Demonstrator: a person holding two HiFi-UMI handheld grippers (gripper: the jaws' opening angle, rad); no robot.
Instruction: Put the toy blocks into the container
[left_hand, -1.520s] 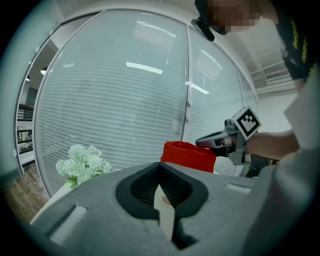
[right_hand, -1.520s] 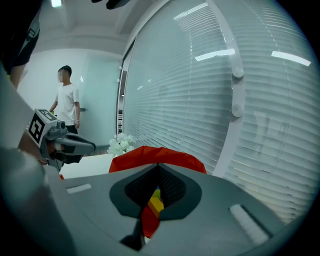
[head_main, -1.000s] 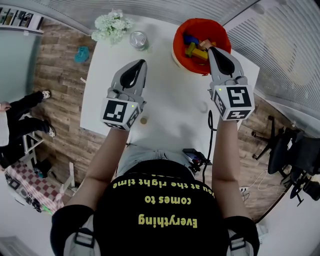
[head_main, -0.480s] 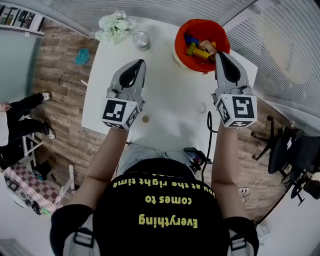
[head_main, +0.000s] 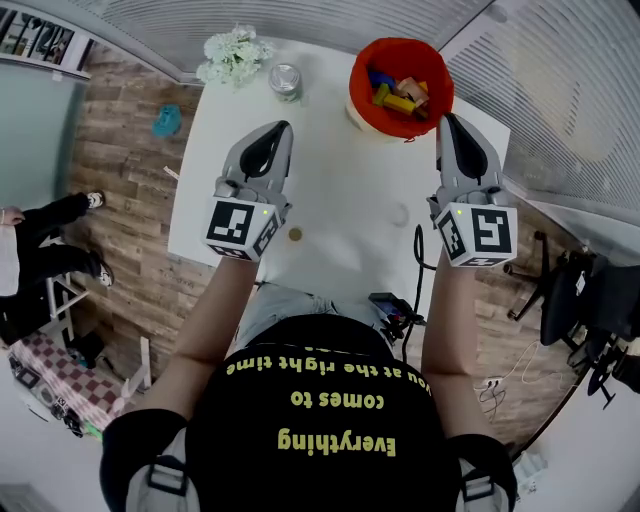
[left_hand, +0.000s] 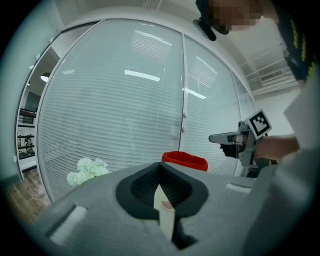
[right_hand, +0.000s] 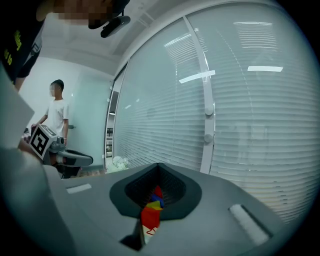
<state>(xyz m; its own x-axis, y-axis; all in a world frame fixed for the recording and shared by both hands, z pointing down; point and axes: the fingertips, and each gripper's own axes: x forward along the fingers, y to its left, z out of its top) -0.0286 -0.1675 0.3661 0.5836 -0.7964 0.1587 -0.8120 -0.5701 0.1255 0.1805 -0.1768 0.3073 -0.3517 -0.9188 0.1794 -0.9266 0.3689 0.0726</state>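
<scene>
While my left gripper (head_main: 283, 128) and right gripper (head_main: 447, 120) both hover over the desk (head_main: 345, 190) with jaws pressed shut on nothing, every block (head_main: 398, 97) I can see lies inside the red bucket (head_main: 358, 70) at the far edge. My right tip is near its rim, so a careless swing could tip it. My arms (head_main: 205, 320) hide some desk, and the small round thing (head_main: 294, 234) by my left is unclear.
</scene>
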